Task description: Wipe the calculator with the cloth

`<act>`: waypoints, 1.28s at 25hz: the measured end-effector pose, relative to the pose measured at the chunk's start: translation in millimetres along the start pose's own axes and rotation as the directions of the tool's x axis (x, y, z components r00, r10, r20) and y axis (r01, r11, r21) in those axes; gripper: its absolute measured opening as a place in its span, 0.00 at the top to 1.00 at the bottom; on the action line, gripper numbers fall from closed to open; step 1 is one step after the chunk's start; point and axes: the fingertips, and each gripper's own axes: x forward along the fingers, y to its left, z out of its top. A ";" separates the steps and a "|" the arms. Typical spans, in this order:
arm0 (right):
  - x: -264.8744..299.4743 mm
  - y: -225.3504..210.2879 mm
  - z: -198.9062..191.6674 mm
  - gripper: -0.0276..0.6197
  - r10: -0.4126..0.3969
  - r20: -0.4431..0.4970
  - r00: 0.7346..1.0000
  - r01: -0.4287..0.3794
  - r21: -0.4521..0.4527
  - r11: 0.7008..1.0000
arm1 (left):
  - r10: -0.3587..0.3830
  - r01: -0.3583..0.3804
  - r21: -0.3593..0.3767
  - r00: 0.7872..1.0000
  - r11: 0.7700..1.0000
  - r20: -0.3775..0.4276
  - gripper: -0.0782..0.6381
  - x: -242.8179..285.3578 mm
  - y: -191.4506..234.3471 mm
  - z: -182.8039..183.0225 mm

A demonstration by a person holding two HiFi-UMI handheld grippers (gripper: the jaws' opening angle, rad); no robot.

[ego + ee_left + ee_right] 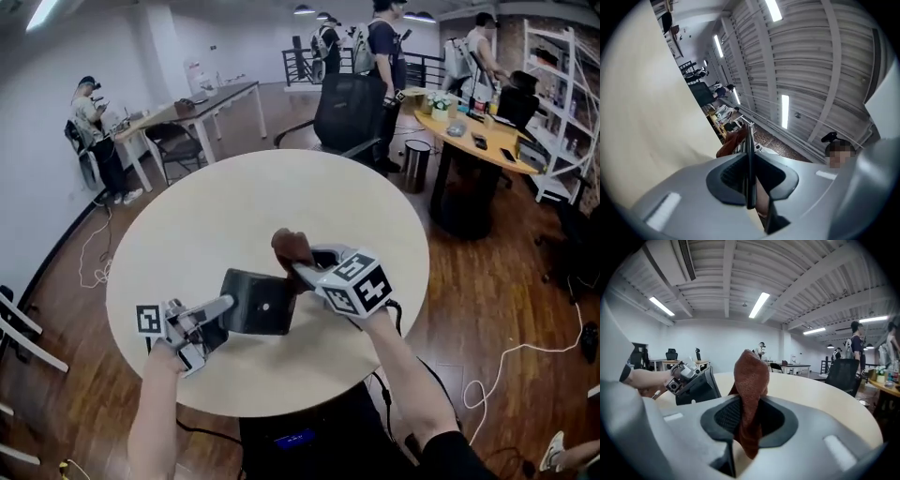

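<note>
In the head view the black calculator (258, 302) is held off the round beige table (206, 225), with my left gripper (225, 305) shut on its left edge. My right gripper (305, 272) is shut on a brown cloth (292, 248), which sits bunched at the calculator's far right corner. The left gripper view shows the calculator (749, 159) edge-on as a thin dark line between the jaws of the left gripper (750, 187), the cloth (731, 143) beyond it. In the right gripper view the cloth (751, 380) stands up out of the right gripper (749, 423), the calculator (696, 385) to its left.
A black office chair (352, 112) stands just past the table's far edge. A round orange table (469, 141) with clutter is at the back right, desks (202, 103) at the back left. Several people stand around the room. Cables (94, 258) lie on the wooden floor.
</note>
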 end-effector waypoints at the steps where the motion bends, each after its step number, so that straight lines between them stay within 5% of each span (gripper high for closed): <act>1: 6.4 3.9 -2.9 0.83 0.026 -0.027 0.999 -0.027 -0.021 0.999 | 0.007 -0.007 -0.022 1.000 1.000 -0.009 0.81 5.3 -0.5 1.3; 7: 41.0 25.0 -27.2 0.83 0.148 -0.165 0.975 -0.153 -0.017 0.988 | 0.051 -0.047 -0.099 0.998 0.994 0.039 0.77 8.9 8.3 15.7; 14: 42.7 26.9 -23.8 0.83 0.138 -0.146 0.980 -0.141 -0.016 0.990 | 0.029 -0.003 -0.143 0.983 0.990 0.181 0.64 5.3 12.2 28.3; 17: 30.3 47.4 6.4 0.83 0.172 -0.074 0.982 -0.176 -0.039 0.984 | 0.035 -0.013 -0.119 0.982 0.993 0.185 0.60 1.7 10.6 28.7; 22: 30.6 119.2 37.5 0.83 0.337 -0.076 0.938 -0.344 -0.118 0.931 | 0.048 -0.044 -0.025 0.984 0.999 0.172 0.66 6.2 1.3 22.6; 29: 39.5 85.0 37.7 0.83 0.222 -0.109 0.969 -0.237 -0.145 0.961 | 0.100 -0.114 0.102 0.986 0.988 0.131 0.70 3.4 -4.0 15.7; 32: 31.4 71.2 49.1 0.83 0.109 -0.114 0.988 -0.134 -0.240 0.961 | 0.115 -0.133 0.160 0.986 0.978 0.117 0.72 5.7 -8.6 15.5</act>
